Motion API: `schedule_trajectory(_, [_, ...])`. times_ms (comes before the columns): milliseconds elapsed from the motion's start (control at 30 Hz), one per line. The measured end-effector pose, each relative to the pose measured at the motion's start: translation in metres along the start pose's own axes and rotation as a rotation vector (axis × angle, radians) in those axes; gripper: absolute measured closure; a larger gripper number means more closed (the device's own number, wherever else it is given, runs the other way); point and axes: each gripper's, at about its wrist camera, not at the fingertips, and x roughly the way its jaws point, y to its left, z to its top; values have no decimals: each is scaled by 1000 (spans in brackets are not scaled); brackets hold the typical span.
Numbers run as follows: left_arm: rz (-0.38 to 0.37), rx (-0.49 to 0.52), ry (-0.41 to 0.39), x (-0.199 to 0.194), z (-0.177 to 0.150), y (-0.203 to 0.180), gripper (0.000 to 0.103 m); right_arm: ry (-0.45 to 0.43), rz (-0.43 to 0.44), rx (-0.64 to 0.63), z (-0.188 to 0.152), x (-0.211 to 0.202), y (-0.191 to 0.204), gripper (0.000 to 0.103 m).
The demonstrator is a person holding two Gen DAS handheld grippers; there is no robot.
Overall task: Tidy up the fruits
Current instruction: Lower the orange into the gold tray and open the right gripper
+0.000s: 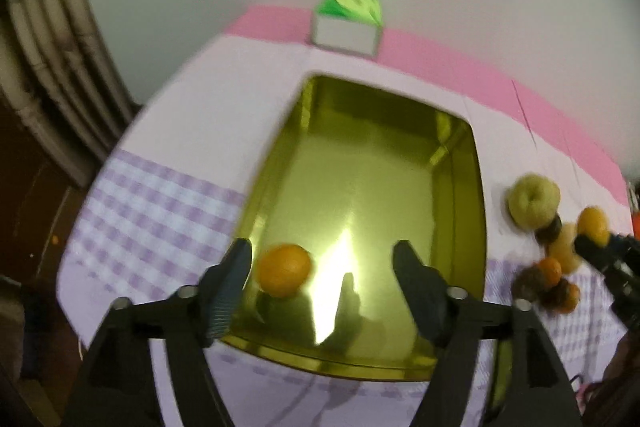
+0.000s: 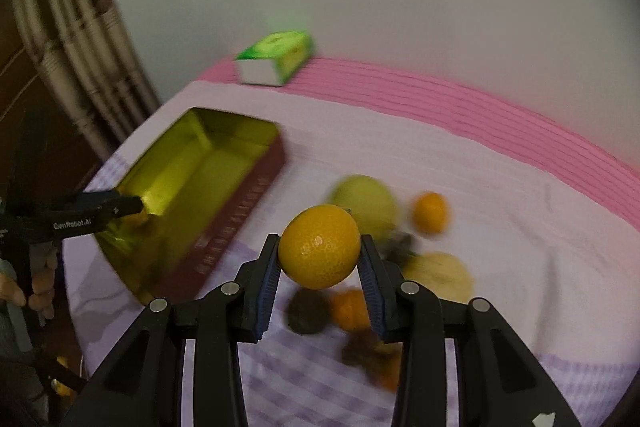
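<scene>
An orange point(image 1: 284, 269) lies in the gold tin point(image 1: 476, 195) beneath the left gripper point(image 1: 322, 291), jaws parted and empty; at right, the right gripper point(image 2: 320, 263) clamps another orange point(image 2: 319, 247) (above the blurred fruit pile point(image 2: 368, 307)).

My left-hand matte black plastic two-finger gripper point(image 1: 322, 289) is built of angular black link arms, each pinned by round silver rivets, four of which I count across the linkage. Its fingers point(image 1: 228, 297) end in slim pads with a finely ribbed blue-grey face. My right-hand matte black plastic two-finger gripper point(image 2: 319, 281) has the same triangular cut-outs in its arms, the same four silver rivets, and blue ribbed pads on its fingers point(image 2: 269, 281). Seen from the right wrist camera, the left unit's side carries white lettering reading "GenRobot.AI".
</scene>
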Motion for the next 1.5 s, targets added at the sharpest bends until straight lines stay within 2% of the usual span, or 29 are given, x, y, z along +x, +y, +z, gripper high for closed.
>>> schedule_trajectory(133, [49,-42,-40,-13,4,20,24,22,70,-74,13,23,42,67])
schedule_trajectory(267, [91,-72,-37,-17,-2,36,22,49,124,-135,20,48,80,67])
schedule_trajectory(633, [130,-147,-17,-12,-9,61,22,154,123,-268,24,108,136,67])
schedule_trajectory(1033, [139,-152,4,-6,-8,64,22,206,98,-312,19,131,145,67])
schedule_trajectory(1500, [128,-152,12,-3,-10,63,22,210,97,-334,15,131,150,67])
